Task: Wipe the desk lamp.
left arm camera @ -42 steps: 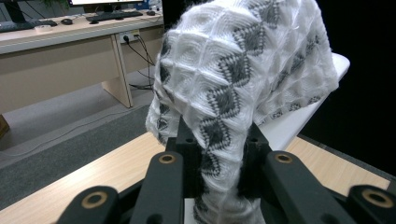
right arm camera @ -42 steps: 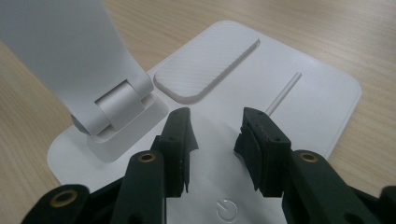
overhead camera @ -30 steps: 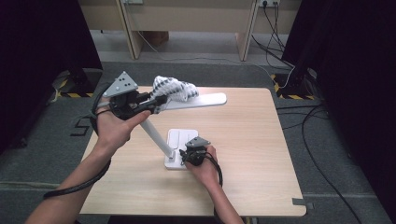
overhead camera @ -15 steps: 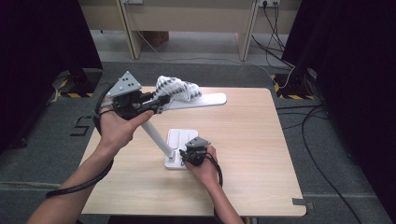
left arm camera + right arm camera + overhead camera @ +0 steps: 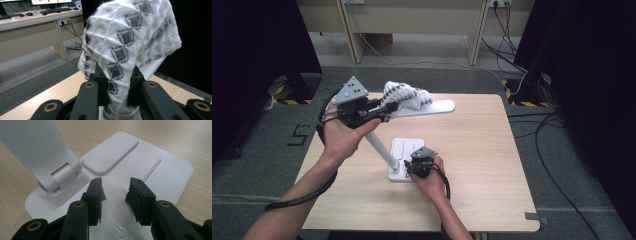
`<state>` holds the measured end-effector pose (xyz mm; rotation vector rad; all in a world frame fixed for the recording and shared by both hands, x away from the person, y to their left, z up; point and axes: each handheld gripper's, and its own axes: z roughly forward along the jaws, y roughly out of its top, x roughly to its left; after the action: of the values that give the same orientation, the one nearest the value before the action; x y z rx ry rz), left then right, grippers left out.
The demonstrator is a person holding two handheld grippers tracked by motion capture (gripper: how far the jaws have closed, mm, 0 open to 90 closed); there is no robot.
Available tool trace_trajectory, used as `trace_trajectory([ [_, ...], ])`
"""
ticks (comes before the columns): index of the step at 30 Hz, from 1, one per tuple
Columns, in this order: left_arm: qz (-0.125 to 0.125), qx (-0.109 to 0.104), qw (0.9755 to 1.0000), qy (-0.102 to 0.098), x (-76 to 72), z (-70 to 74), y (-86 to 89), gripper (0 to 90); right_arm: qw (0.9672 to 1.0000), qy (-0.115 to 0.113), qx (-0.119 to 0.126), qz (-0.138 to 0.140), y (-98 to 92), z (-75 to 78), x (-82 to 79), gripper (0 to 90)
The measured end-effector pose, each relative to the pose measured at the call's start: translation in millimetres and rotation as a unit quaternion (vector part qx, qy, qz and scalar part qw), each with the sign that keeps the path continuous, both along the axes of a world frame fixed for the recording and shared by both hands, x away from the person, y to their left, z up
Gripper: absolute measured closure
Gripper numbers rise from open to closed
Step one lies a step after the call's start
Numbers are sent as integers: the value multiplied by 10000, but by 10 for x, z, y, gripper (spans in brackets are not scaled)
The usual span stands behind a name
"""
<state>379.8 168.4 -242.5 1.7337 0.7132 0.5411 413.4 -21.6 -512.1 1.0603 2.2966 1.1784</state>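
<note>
A white desk lamp stands on the wooden table [image 5: 492, 165], with a flat base [image 5: 404, 146], a slanting arm [image 5: 379, 147] and a long head [image 5: 439, 106]. A white and grey knitted cloth [image 5: 407, 95] is draped over the head. My left gripper [image 5: 393, 107] is shut on the cloth's near edge, and the cloth [image 5: 125, 37] is bunched between its jaws [image 5: 116, 77]. My right gripper [image 5: 408, 169] rests on the near end of the base, open, with nothing between its fingers. Up close, the right gripper [image 5: 115, 188] points down onto the base [image 5: 162, 170] beside the arm's hinge [image 5: 65, 176].
A power symbol [image 5: 121, 232] marks the base just under the right jaws. Grey carpet surrounds the table, with desk legs [image 5: 352, 35] and cables [image 5: 512, 30] beyond its far edge. Black curtains hang on both sides.
My left gripper has edged slightly to the right with the cloth in it. The right gripper has stayed on the lamp base.
</note>
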Motion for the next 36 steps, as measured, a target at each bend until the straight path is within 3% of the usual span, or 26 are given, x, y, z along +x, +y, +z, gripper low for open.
trace_trajectory([
  [36, -206, -13, 9998, 7, 32, 42, -333, 745, 10000, -65, 45, -8, -8, -18, -15, 631],
])
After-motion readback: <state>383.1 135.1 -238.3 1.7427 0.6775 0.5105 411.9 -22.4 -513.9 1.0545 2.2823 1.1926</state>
